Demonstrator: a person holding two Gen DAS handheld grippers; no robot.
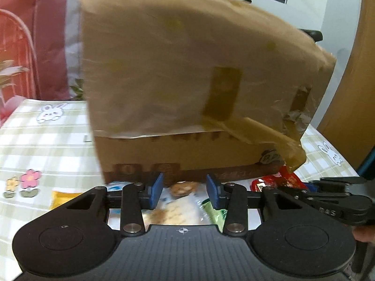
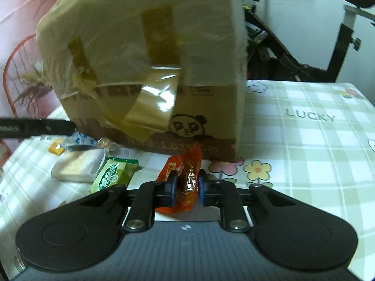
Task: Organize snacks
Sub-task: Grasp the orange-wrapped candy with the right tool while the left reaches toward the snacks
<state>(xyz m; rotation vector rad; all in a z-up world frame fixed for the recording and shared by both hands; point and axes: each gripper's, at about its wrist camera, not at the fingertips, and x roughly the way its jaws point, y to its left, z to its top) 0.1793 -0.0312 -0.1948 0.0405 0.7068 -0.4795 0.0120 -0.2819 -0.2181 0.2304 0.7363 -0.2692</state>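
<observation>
Nearest to camera: right gripper (image 2: 187, 183), its blue pads pinched onto a red-orange snack packet (image 2: 185, 182) standing between the jaws.
Packet axis: long side runs away from the camera, along the fingers, its top end pointing toward the cardboard box (image 2: 145, 70).
Packet position: in front of the box's lower edge, over the checked tablecloth (image 2: 304, 140).
Left gripper (image 1: 184, 193): jaws narrow but parted, nothing pressed between the pads.
Left target: a clear-wrapped cracker pack (image 2: 77, 166) lies straight ahead and below the left jaws, just before the box base.
Other snacks: a green packet (image 2: 114, 173) lies touching or just beside the crackers; a small yellow packet (image 2: 56, 148) sits farther left, near the box.
Which hand is nearer: right hand already has its snack; left hand is the closer one to the crackers and green packet.
Likely destination: the box, though its opening is not visible from either view.
</observation>
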